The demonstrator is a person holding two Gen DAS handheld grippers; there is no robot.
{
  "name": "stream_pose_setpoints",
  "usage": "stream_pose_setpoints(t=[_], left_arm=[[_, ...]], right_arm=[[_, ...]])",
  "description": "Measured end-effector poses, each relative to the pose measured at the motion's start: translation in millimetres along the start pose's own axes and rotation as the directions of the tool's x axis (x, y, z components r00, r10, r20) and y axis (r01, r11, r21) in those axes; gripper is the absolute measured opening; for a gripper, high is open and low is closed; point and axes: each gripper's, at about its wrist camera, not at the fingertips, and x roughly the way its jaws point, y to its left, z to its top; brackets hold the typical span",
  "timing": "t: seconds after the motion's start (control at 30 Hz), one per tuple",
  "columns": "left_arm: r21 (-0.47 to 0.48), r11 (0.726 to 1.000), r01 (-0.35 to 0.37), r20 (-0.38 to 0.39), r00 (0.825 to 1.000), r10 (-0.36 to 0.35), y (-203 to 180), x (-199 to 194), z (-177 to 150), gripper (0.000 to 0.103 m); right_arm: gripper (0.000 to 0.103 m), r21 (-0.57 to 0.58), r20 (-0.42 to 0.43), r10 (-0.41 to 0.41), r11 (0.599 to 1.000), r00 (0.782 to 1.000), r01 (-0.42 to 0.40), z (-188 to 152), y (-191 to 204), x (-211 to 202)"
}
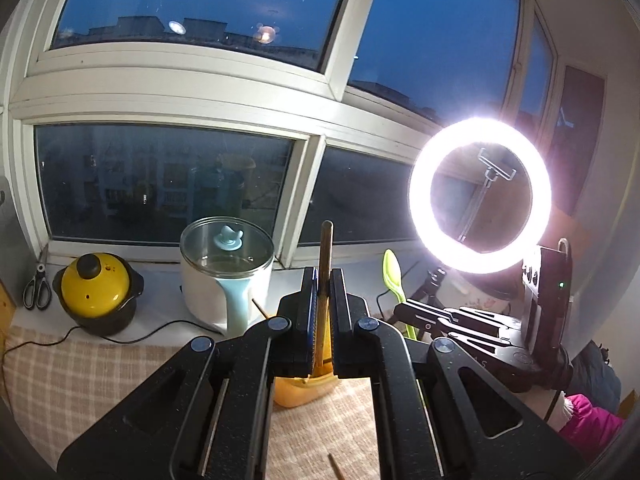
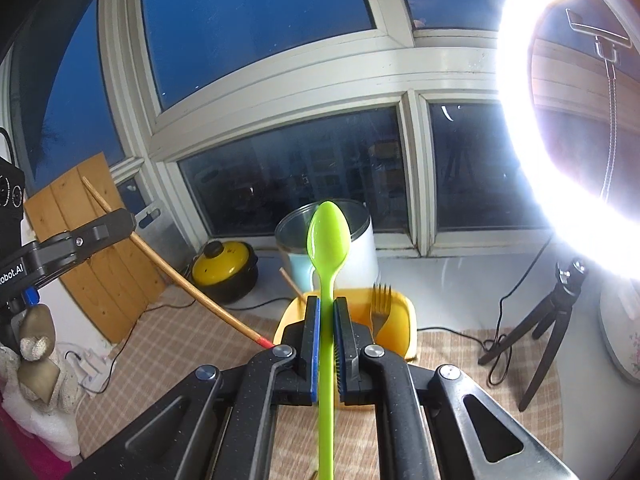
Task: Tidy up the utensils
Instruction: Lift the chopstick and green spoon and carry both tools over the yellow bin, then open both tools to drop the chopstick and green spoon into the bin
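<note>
- My left gripper [image 1: 322, 280] is clamped tight, its two black fingers [image 1: 343, 300] pressing a thin wooden chopstick [image 1: 325, 256] that stands upright between the pads.
- My right gripper [image 2: 327, 312] is likewise closed, gripping the handle of a green spoon [image 2: 328, 236], bowl end pointing up and forward.
- Relative to the yellow tray [image 2: 400, 312], my right gripper sits just in front of it; my left gripper is off to that tray's left, raised above it.

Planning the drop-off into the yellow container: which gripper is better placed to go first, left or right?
Probably the right gripper: its green spoon points over the yellow container directly ahead. The left gripper, clamping a chopstick, looks about as close.
</note>
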Motion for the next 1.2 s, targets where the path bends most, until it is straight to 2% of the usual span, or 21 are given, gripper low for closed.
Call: stream_pose_setpoints(t=[0.3,0.63,0.97,1.2], left_arm=[[0.001,0.999,-0.036,-0.028,0.999,0.036,14,24,1,0.003],[-0.005,0.999,-0.042,-0.062,0.997,0.041,26,48,-2,0.003],[-0.021,0.999,-0.038,-0.076,0.996,0.036,35,60,-7,0.003],[-0.021,0.999,-0.026,-0.103,0.994,0.024,35,68,-10,0.003]], right_arm=[[0.004,0.021,0.012,-0.018,1.0,1.0,0.017,15,-9,28],[0.004,0.02,0.022,-0.061,0.998,0.998,0.06,26,-17,68],[0.004,-0.014,0.044,-0.133,0.991,0.99,0.133,22,-14,103],[0.004,-0.045,0.041,-0.141,0.989,0.989,0.143,13,-13,113]])
